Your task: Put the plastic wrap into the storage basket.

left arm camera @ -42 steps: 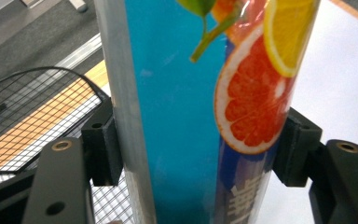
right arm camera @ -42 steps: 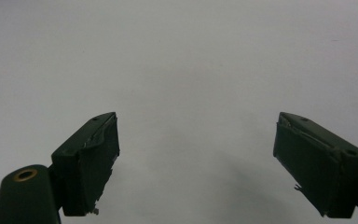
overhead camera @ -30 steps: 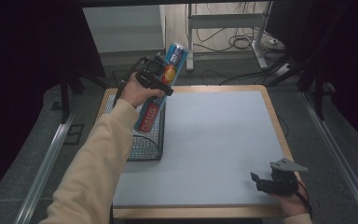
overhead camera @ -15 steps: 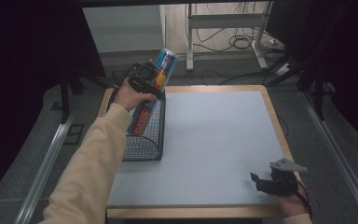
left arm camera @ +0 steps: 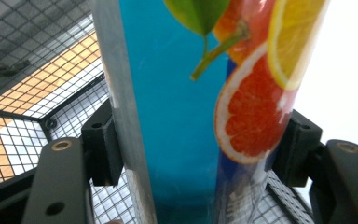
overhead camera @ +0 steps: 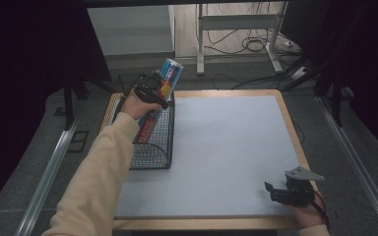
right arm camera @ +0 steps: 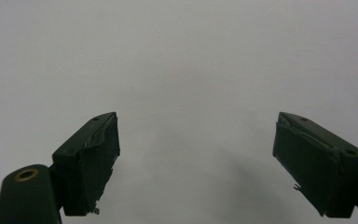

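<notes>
A tall blue drink can (overhead camera: 170,73) printed with orange and grapefruit slices is tilted over the far end of a black wire basket (overhead camera: 153,150). My left gripper (overhead camera: 152,89) is shut on the can. In the left gripper view the can (left arm camera: 182,107) sits between both pads (left arm camera: 103,145), with the basket's mesh (left arm camera: 28,84) behind it. A red packet (overhead camera: 146,129) lies inside the basket. My right gripper (overhead camera: 271,190) rests near the table's front right corner, open. In the right gripper view its jaws (right arm camera: 196,156) stand wide apart over bare white surface.
The white table top (overhead camera: 226,147) has a wooden rim (overhead camera: 285,118). The basket stands along the left edge. Beyond the far edge are a metal stand (overhead camera: 236,34) and floor cables (overhead camera: 256,46). Rails run along both sides of the table.
My left hand has carried the can leftward and down, from above the basket's right side to its far end. The right gripper has stayed put.
</notes>
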Available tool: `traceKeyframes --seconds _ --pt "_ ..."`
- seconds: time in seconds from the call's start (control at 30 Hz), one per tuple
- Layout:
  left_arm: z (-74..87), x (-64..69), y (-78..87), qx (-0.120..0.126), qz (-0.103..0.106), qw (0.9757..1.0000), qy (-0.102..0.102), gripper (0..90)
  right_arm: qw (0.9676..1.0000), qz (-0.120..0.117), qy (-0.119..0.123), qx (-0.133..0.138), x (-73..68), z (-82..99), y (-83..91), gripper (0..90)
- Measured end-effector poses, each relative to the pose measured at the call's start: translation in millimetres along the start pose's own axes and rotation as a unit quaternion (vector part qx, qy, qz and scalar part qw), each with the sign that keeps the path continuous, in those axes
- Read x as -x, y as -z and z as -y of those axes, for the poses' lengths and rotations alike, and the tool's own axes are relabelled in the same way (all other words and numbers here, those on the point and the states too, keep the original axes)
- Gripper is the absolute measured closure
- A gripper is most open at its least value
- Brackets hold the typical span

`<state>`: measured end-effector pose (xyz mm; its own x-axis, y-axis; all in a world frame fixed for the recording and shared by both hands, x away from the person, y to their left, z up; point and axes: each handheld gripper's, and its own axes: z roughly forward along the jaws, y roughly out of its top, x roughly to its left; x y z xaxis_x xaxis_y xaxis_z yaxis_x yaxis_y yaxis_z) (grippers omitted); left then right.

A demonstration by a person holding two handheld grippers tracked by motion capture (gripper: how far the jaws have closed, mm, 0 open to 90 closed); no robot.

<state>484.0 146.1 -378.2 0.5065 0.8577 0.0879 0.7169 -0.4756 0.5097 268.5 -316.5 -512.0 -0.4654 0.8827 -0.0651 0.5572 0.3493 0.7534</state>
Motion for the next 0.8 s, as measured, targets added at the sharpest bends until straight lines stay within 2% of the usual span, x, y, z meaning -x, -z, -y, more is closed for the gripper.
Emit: traceKeyframes --seconds 0.17,0.27,0.33,0.6,0.8 --pt "0.8 -4.5 -13.3 -0.011 -0.004 0.9999 0.004 32.0 1.0 0.001 -0.001 0.0 0.4 0.1 0.3 15.1" --pt "-0.2 -6.0 -17.4 -0.017 -0.008 0.9998 -0.002 32.0 1.0 0.001 -0.001 0.0 0.6 0.2 0.2 15.1" --pt "-1.6 -7.5 -24.7 -0.021 -0.013 0.9997 0.003 32.0 1.0 0.001 -0.002 -0.001 1.1 0.4 -0.2 15.1" --pt "-8.8 -10.1 -40.7 -0.049 -0.032 0.9982 -0.013 31.9 1.0 0.002 -0.002 -0.001 1.8 0.5 0.2 15.1" --pt "-11.6 -14.3 -47.7 -0.052 -0.034 0.9981 -0.004 31.9 1.0 0.004 -0.002 0.0 2.5 0.7 0.4 15.1"
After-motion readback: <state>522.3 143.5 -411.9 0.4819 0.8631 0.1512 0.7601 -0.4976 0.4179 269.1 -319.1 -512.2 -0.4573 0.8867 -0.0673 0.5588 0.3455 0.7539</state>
